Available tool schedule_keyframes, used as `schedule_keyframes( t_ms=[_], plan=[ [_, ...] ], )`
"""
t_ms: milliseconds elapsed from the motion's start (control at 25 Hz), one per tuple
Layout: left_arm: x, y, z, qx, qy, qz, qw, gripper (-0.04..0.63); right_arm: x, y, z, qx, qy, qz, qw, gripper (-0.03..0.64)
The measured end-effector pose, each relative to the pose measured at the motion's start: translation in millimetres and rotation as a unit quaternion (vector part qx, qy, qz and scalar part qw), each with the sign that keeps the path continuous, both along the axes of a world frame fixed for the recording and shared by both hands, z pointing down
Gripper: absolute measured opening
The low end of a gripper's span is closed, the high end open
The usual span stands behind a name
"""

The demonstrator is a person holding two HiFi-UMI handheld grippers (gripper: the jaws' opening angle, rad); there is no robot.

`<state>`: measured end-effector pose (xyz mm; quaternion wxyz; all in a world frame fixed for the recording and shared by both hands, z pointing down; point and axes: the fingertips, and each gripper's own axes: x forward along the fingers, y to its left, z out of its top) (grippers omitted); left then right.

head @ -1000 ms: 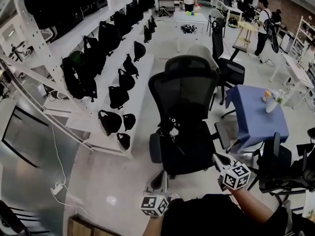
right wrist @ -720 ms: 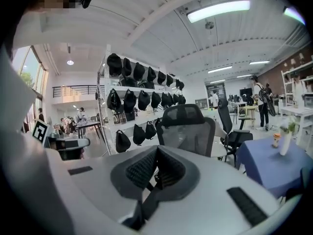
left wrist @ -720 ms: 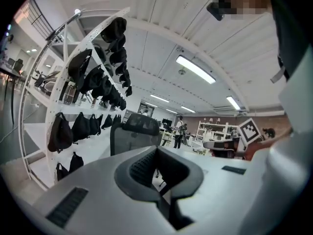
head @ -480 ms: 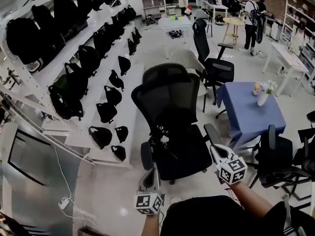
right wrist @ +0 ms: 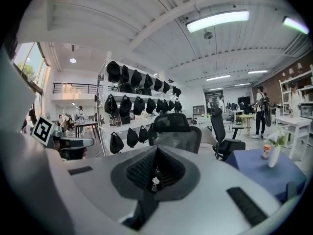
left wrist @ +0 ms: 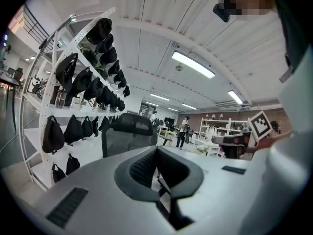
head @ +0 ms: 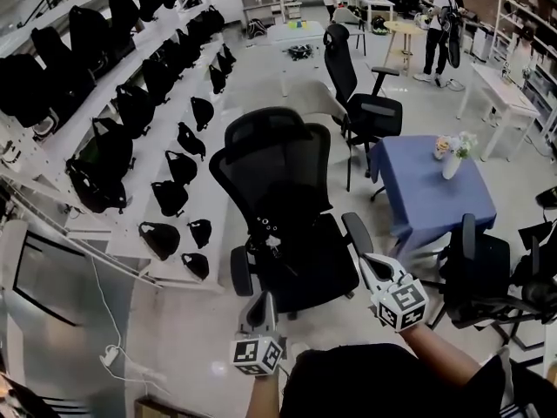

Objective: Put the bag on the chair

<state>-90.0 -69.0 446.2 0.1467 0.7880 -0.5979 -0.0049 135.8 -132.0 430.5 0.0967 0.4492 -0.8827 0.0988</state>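
Observation:
A black mesh office chair (head: 277, 181) stands mid-floor. On its seat lies a black bag (head: 271, 238), hard to tell from the dark seat; small shiny fittings and a white tag mark it. My left gripper (head: 263, 296) is shut and holds nothing, just short of the seat's front left corner. Also shut and holding nothing, my right gripper (head: 364, 259) hovers beside the right armrest. The chair's back (left wrist: 128, 131) rises beyond the closed left gripper (left wrist: 157, 153). In the right gripper view, the chair (right wrist: 173, 129) stands past the closed right gripper (right wrist: 155, 153).
A white rack (head: 130, 103) with several black bags runs along the left. A blue table (head: 426, 190) with a vase stands right of the chair. More black chairs (head: 479, 277) (head: 357, 94) stand at the right and behind. People (head: 439, 11) are far back. A cable (head: 109, 355) lies on the floor.
Both grippers have risen and drifted left, staying shut and holding nothing. The view has swung, so the chair now sits further left in the picture. The bag stays on the seat.

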Motion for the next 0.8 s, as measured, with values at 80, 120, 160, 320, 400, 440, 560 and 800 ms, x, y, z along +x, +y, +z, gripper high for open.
schedule_keyframes(
  t_ms=[80, 120, 160, 320, 400, 440, 560, 800],
  plan=[
    [7.8, 2.1, -1.1, -0.002, 0.006, -0.004, 1.0, 0.008, 8.1, 2.7, 0.3, -0.002, -0.004, -0.002, 1.0, 0.0],
    [11.9, 3.3, -1.7, -0.004, 0.007, -0.005, 1.0, 0.008, 12.1, 3.8, 0.3, -0.003, -0.007, -0.002, 1.0, 0.0],
    [15.5, 4.5, -2.0, -0.006, 0.006, -0.005, 1.0, 0.008, 15.6, 5.0, 0.4, -0.004, -0.01, -0.003, 1.0, 0.0],
    [27.6, 5.8, 2.9, -0.02, 0.011, -0.012, 0.9997, 0.008, 24.4, 6.8, 3.4, -0.007, -0.016, -0.012, 1.0, 0.0],
    [33.1, 5.2, 8.5, -0.032, 0.009, -0.014, 0.9993, 0.008, 26.8, 7.6, 6.0, -0.013, -0.018, -0.017, 1.0, 0.0],
    [35.2, 5.0, 9.6, -0.037, 0.006, -0.013, 0.9992, 0.008, 27.2, 8.7, 6.9, -0.015, -0.018, -0.019, 1.0, 0.0],
    [38.0, 4.1, 8.4, -0.039, 0.0, -0.009, 0.9992, 0.008, 27.0, 10.5, 8.9, -0.016, -0.014, -0.022, 1.0, 0.0],
    [27.2, -5.9, 9.3, -0.042, 0.011, -0.007, 0.999, 0.008, 18.2, -0.5, 13.2, -0.025, -0.02, -0.017, 0.999, 0.0]
  ],
)
